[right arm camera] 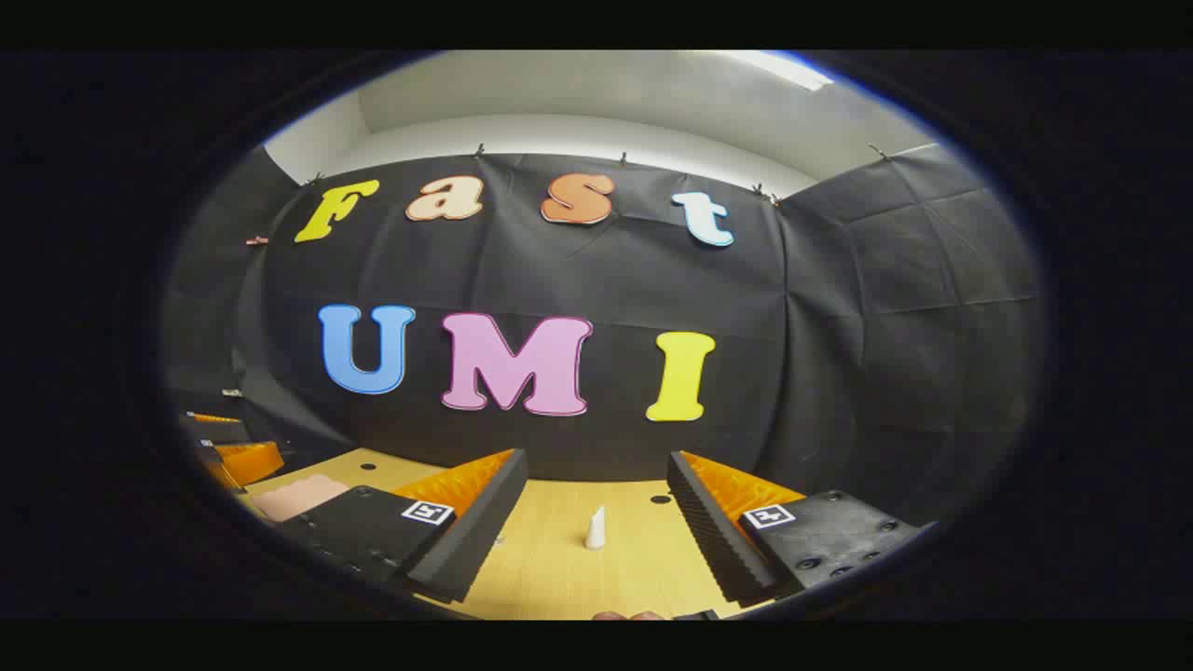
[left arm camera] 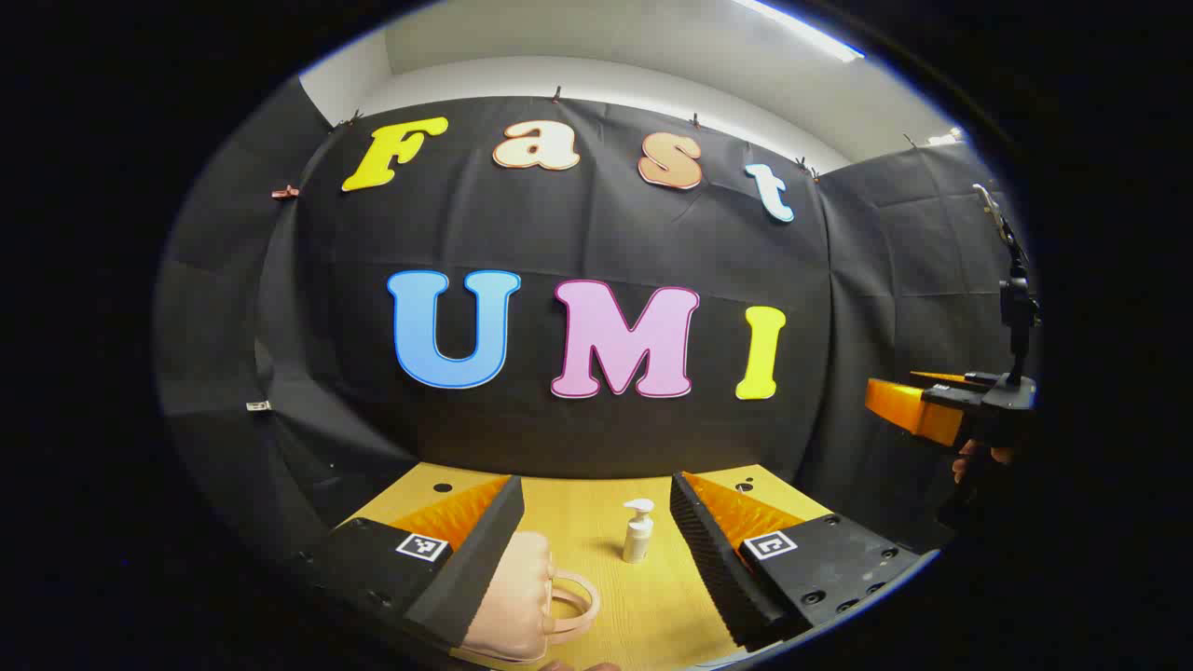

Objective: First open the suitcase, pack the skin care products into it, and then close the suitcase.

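On the yellow wooden table (left arm camera: 596,522) in the left gripper view lies a small pink suitcase (left arm camera: 522,596) with a round handle (left arm camera: 573,606) that points to the right; its lid looks closed, and its left part is hidden behind the left finger (left arm camera: 466,559) of the left gripper (left arm camera: 596,559). Just to the right of the suitcase, apart from it, a small white pump bottle (left arm camera: 638,531) stands upright on the table. Both things are seen between the two black fingers of this gripper, which are spread wide and touch nothing. At the far right of the same view the right gripper (left arm camera: 918,410) is seen from the side, orange and black, held by a hand (left arm camera: 974,457) above the level of the table. In the right gripper view the right gripper (right arm camera: 596,531) has its fingers also spread wide, with nothing between them that they press. Farther on the table (right arm camera: 559,568), between these fingers, a small white tube (right arm camera: 595,528) stands upright with its narrow end up. At the left edge of this view a part of the pink suitcase (right arm camera: 298,496) shows behind the left finger, and beside it are the orange parts of the left gripper (right arm camera: 238,457). Small dark holes (right arm camera: 660,499) are seen in the table surface near the black cloth wall (right arm camera: 839,373).
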